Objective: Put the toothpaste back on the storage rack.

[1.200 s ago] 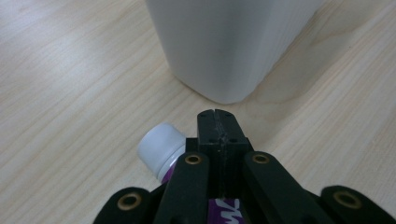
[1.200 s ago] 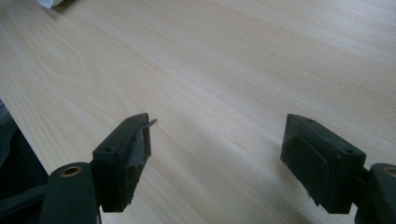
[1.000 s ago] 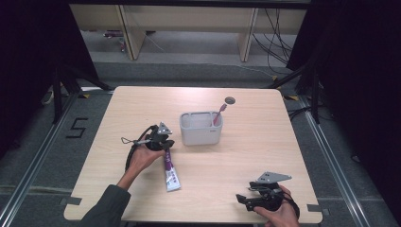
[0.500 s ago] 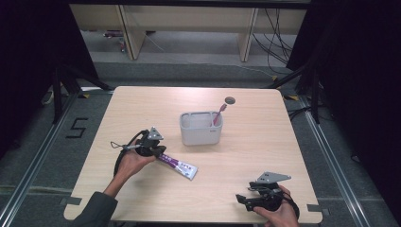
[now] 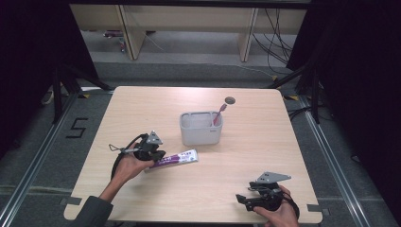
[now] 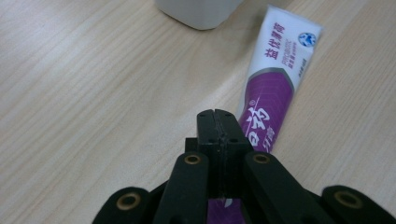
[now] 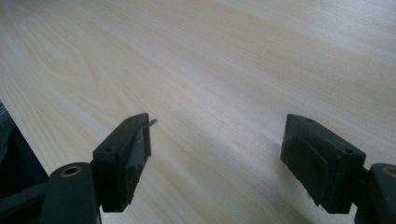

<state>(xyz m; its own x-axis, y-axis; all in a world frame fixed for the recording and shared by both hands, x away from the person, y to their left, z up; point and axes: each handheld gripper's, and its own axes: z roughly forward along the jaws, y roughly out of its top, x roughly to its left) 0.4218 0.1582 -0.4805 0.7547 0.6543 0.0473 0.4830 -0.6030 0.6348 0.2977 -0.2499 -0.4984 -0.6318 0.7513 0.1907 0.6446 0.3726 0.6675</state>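
Toothpaste tube [image 5: 174, 159] is held by the left gripper [image 5: 158, 156], jaws clamped together on the cap end; in the left gripper view the jaws meet flat, with the purple tube [image 6: 273, 88] running out past them on the right and a bit of it visible underneath. The flat end of the tube points toward 3 o'clock in the high view, and the tube sits low over the table [image 5: 142, 109], roughly level; whether it touches the wood cannot be told. The grey holder [image 5: 200, 128] stands just beyond the tube, at about 1 o'clock from the left gripper, with a pink-handled toothbrush [image 5: 218, 114] leaning in its right compartment. The holder's base [image 6: 198, 11] is seen at 12 o'clock in the left gripper view, near the tube's flat end but apart from it.

Right gripper [image 5: 246, 201] is kept at the table's 5 o'clock corner, jaws spread wide, nothing between them; bare wood is seen between the pads in the right gripper view.

Step judged in hand: carry of the grasped tube toward the holder. Placement is not yet done. Next move likely calls for the tube to be lifted clear of the rim, tipped upright, lined up over a free compartment on the left side and lowered in before the grip is released. Care is needed so the holder is not knocked by the long tube.
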